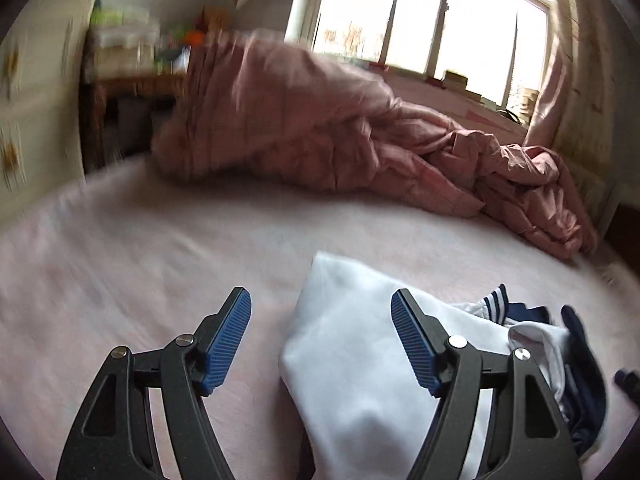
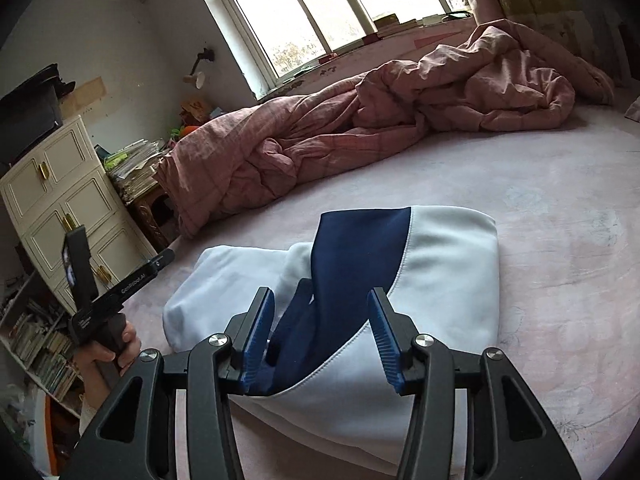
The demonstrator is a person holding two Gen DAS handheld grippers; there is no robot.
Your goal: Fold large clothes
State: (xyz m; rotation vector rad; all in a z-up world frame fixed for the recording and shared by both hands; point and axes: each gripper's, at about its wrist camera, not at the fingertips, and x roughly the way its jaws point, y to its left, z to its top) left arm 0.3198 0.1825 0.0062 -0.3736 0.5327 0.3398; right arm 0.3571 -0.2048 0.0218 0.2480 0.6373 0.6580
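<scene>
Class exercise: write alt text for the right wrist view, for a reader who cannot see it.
A folded white and navy garment lies on a pink bed, framed by the open jaws of the right gripper, which grip nothing. Beyond it a crumpled pink quilt lies below a window.

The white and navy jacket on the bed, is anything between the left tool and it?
Nothing visible is in the way. The left tool hangs open just above the jacket, with only the bare pink bedsheet beside it. The rumpled pink quilt lies well beyond, near the window.
</scene>
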